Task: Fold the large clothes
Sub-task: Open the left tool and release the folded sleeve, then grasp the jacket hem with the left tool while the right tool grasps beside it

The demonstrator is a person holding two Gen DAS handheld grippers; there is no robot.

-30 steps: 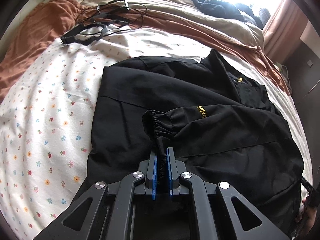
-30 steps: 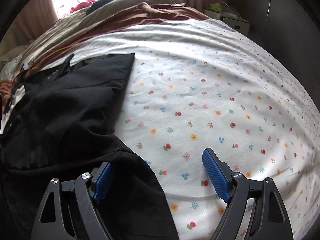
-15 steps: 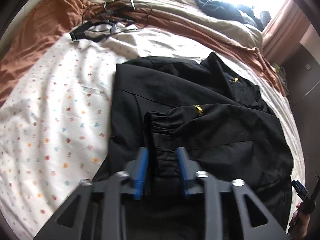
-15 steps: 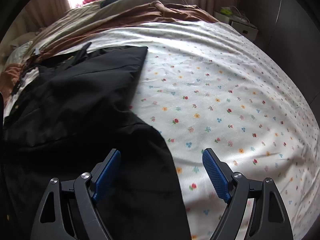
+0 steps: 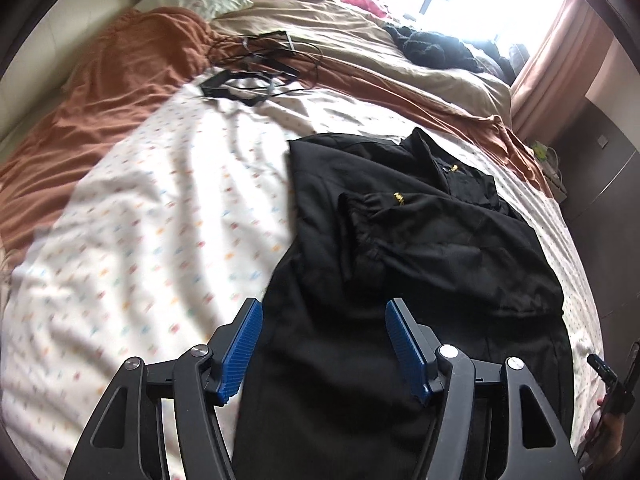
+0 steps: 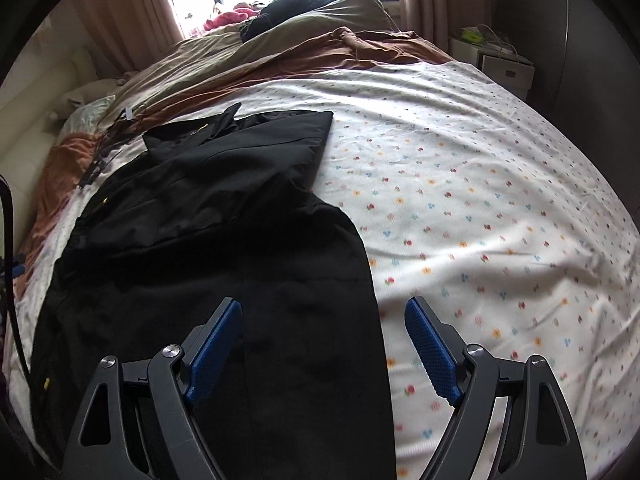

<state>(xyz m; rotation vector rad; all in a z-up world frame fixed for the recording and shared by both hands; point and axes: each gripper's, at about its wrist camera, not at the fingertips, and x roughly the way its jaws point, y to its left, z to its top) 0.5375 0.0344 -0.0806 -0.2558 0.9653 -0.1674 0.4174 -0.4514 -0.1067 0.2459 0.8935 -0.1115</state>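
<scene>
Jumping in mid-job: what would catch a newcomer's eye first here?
A black jacket lies spread on the flowered sheet, one elastic-cuffed sleeve folded across its chest. The left tongs are opening above its lower part, nothing between them; the right tongs hang open over its other edge. Black cables sprawl near the rust blanket.

Bed point(image 6: 500, 184), floral sheet: black jacket point(image 5: 420, 264) flat; black cables point(image 5: 256, 68) near rumpled brown blanket point(image 5: 120, 80).

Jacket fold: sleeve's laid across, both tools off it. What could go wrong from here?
1. The sleeve lies loose on the jacket; lifting the hem could slide it off.
2. The left tool is opening with nothing between its jaws; closing low may pinch the sheet too.
</scene>
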